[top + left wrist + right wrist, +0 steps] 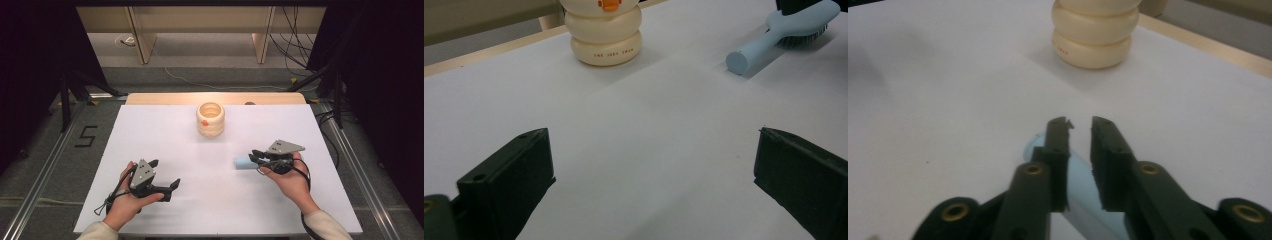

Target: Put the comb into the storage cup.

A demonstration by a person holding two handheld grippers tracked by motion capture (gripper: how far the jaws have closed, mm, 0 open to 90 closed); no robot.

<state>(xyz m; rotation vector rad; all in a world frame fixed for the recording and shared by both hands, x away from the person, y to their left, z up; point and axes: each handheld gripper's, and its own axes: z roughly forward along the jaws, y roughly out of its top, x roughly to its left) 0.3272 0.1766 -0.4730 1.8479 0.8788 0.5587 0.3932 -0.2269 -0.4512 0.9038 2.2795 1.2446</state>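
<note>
R gripper (256, 156) clenched on blue hairbrush (774, 31).
L gripper (165, 174) w/ fingers released, nothing between; I see duck holder (210, 119) on counter (165, 135).

We see a pale blue hairbrush (774, 37) lying flat on the white table, right of centre, its round-ended handle pointing toward the middle and its dark-bristled head at the far end. Our right gripper (1079, 122) is clamped on the handle (1083, 192), which lies level between the jaws.
</note>
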